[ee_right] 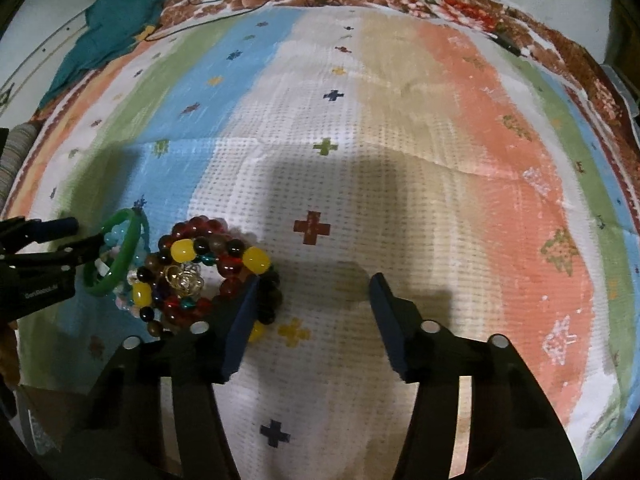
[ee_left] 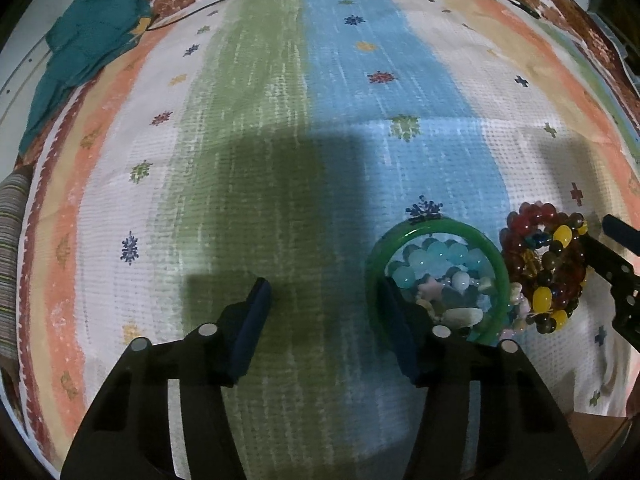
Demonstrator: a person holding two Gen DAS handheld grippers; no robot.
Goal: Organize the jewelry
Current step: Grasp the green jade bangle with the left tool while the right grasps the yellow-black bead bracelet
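Left gripper [ee_left: 324,300] stands half-spread, one pad inside the green bangle [ee_left: 436,232], nothing pinched. Right gripper [ee_right: 312,292] likewise gapes beside the beaded bracelets [ee_right: 208,276]. Jewelry lies heaped mid-blanket [ee_right: 400,140]; sorting seems barely begun.

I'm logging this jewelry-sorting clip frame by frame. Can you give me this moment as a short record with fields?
surface: striped woven cloth on a bed
jewelry: green bangle around pale blue beads; red, dark and yellow bead bracelets piled beside it, touching
left gripper: jaws apart, right finger inside the bangle's ring, nothing clamped
right gripper: jaws apart over bare cloth, left finger at the bead pile's edge
other: teal fabric at far left corner
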